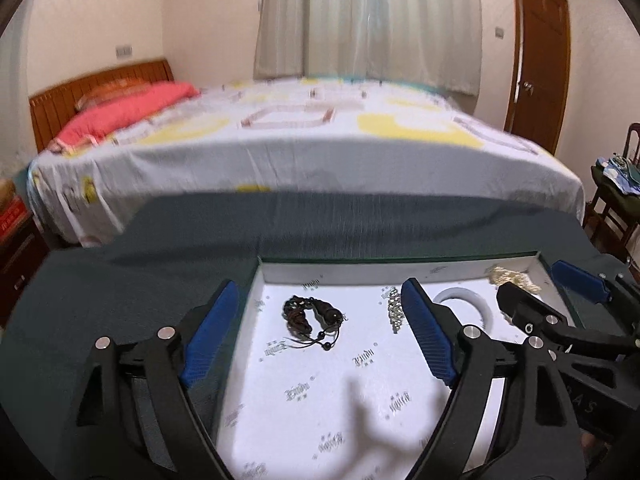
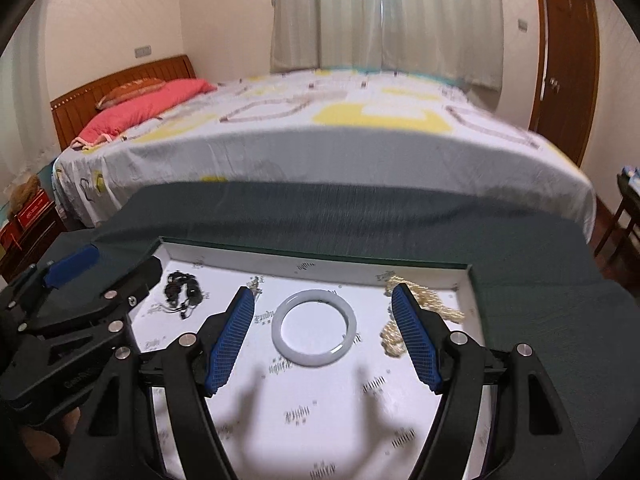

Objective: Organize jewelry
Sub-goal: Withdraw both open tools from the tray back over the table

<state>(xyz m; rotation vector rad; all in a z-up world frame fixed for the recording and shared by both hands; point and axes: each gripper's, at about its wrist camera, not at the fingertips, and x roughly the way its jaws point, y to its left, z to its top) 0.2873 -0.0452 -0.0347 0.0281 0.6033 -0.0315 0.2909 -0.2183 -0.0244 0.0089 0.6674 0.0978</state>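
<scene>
Two grippers over one shallow tray (image 2: 464,280), both empty, jaws spread wide. Risk nearest first: left gripper (image 1: 316,328) and right gripper (image 2: 322,332) hanging side by side, bodies just beside each other, so probably a collision or a snagged finger if both descend together. Next, white bangle (image 2: 314,327) lying flat on the printed liner, centred between the right fingers; smooth and rigid by the look, likely to skate or flip out of a pinch across the rim. Dark beaded bracelet (image 1: 314,314) with loose cords, between the left fingers, near the tray's left wall; cords liable to catch on a pad and drag. Silver chain (image 1: 394,310) partly hidden behind the left gripper's right pad, easily knocked. Pearl strand (image 2: 420,312) heaped in the far right corner, touching the right pad's line of sight; contact not determinable. Both grippers level, pointing forward toward the bed (image 2: 360,132), tilted slightly down.
</scene>
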